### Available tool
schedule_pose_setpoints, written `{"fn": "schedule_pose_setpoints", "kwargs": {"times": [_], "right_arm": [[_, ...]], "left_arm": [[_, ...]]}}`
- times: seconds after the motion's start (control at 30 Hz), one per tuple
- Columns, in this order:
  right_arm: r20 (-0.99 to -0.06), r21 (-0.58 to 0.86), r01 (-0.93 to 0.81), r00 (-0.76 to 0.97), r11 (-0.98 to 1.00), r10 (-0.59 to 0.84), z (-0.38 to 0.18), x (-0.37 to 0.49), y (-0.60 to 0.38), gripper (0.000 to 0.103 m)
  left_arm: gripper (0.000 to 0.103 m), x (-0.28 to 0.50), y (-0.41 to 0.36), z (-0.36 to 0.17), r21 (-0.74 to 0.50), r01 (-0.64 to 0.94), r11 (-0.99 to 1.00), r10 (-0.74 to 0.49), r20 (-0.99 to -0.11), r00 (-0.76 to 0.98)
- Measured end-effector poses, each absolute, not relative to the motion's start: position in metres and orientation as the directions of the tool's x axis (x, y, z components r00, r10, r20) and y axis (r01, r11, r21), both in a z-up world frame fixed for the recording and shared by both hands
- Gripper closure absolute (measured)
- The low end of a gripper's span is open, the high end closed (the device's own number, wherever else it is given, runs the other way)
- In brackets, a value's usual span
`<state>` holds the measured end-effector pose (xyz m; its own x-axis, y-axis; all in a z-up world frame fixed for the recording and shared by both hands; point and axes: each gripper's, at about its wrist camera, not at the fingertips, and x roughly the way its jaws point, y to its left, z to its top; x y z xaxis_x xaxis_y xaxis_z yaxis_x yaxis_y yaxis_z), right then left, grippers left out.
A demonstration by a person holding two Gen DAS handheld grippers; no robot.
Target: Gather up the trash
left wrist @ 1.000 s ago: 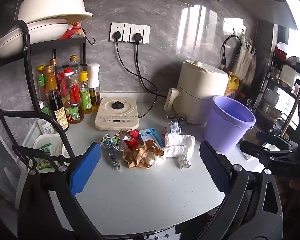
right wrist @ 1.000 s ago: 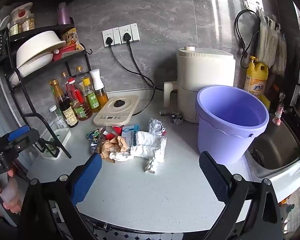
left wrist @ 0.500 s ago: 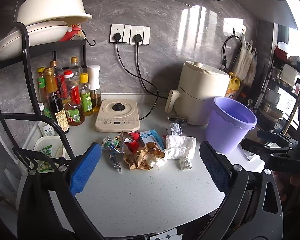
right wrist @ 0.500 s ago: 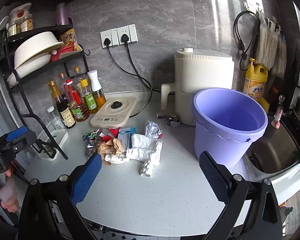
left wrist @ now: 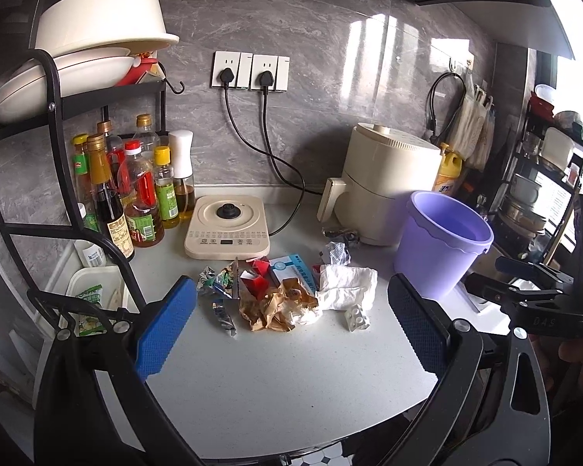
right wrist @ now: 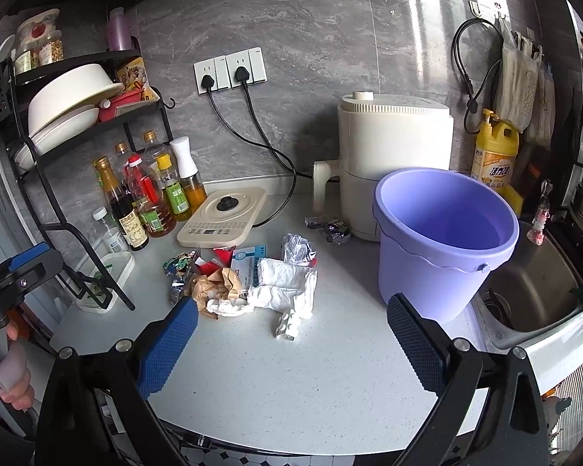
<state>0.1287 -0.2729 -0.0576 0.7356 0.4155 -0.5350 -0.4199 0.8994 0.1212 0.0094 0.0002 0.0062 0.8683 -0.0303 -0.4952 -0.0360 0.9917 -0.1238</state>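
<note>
Approach step: left gripper [left wrist: 291, 306] and right gripper [right wrist: 291, 326] fingers spread, empty; next, grab trash pile [left wrist: 287, 295], bucket [left wrist: 443, 244] at three o'clock.

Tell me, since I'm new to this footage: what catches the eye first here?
A heap of crumpled trash, wrappers, brown paper and white tissue, lies mid-counter in front of the cream induction plate. Right of it stands an empty purple bucket, beside the cream appliance. Both grippers, left gripper and right gripper, hover open.
</note>
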Motion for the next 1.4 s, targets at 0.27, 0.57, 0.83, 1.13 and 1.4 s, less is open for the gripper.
{"fn": "schedule_pose_setpoints", "kwargs": {"times": [0.27, 0.57, 0.83, 1.13, 1.4], "right_arm": [[-0.535, 0.129, -0.411, 0.738, 0.902, 0.413, -0.058, 0.125, -0.270, 0.008], [-0.536, 0.138, -0.421, 0.730, 0.897, 0.425, -0.058, 0.122, -0.262, 0.008], [-0.531, 0.139, -0.423, 0.732, 0.896, 0.428, -0.057, 0.120, -0.259, 0.008], [-0.529, 0.143, -0.422, 0.731, 0.895, 0.430, -0.058, 0.119, -0.260, 0.008], [-0.539, 0.165, -0.436, 0.711, 0.885, 0.451, -0.060, 0.123, -0.262, 0.008]], "left_arm": [[0.005, 0.003, 0.006, 0.010, -0.122, -0.029, 0.992, -0.034, -0.483, 0.875], [0.005, -0.001, 0.012, 0.009, -0.127, -0.033, 0.991, -0.033, -0.484, 0.875], [0.005, -0.004, 0.015, 0.009, -0.129, -0.027, 0.991, -0.040, -0.486, 0.873], [0.005, -0.006, 0.010, 0.009, -0.125, -0.019, 0.992, -0.044, -0.482, 0.875], [0.005, -0.003, 0.009, 0.009, -0.140, -0.018, 0.990, -0.053, -0.483, 0.874]]}}
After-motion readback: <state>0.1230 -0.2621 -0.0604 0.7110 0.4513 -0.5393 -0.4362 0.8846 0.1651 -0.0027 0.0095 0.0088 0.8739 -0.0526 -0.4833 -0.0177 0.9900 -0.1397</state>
